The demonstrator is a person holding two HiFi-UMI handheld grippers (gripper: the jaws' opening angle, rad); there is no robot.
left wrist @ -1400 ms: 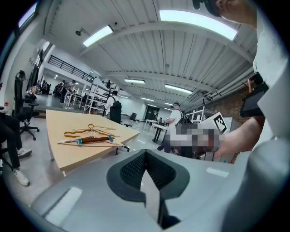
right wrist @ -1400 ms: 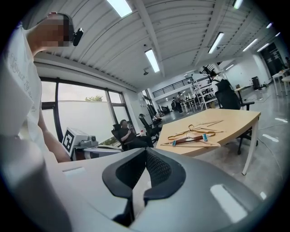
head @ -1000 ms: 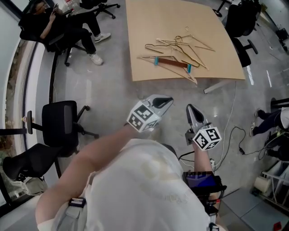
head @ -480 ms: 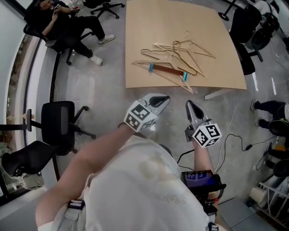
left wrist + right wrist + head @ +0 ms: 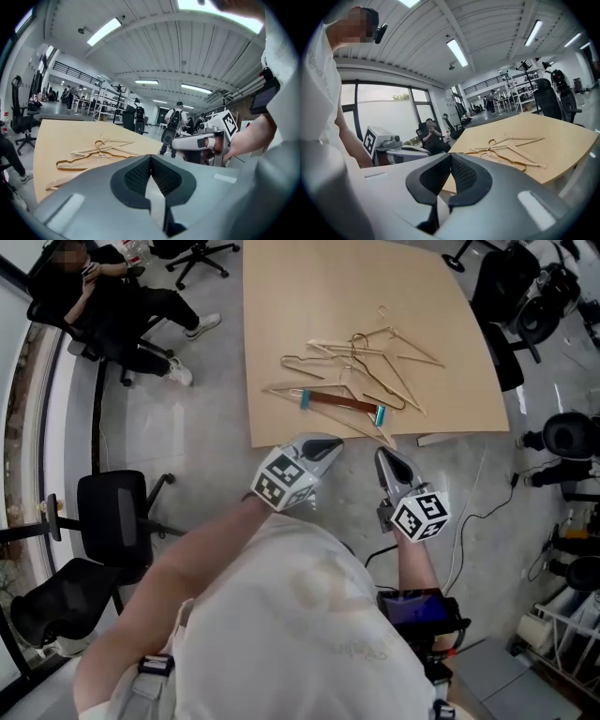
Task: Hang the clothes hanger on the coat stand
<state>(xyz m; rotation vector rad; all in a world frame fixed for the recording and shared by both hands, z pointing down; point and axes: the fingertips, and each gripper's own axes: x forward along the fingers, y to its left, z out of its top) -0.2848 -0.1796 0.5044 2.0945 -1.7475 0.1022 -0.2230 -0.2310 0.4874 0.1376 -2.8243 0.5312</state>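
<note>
Several thin wooden and wire clothes hangers (image 5: 361, 357) lie tangled on a tan table (image 5: 281, 296). A brown hanger with teal ends (image 5: 342, 402) lies nearest the front edge. My left gripper (image 5: 326, 447) and right gripper (image 5: 382, 457) hover side by side just short of that edge, both shut and empty. The left gripper view has the hangers (image 5: 98, 149) to the left beyond the closed left gripper (image 5: 151, 161). In the right gripper view the pile of hangers (image 5: 506, 149) lies to the right of the closed right gripper (image 5: 451, 159). No coat stand is in view.
A person sits on an office chair (image 5: 112, 306) at the far left. Black office chairs stand at the left (image 5: 112, 521) and beside the table's right side (image 5: 502, 296). A cable (image 5: 473, 512) trails over the grey floor at the right.
Both grippers have moved forward together toward the table's front edge, still shut. The table and hangers now sit closer in the head view.
</note>
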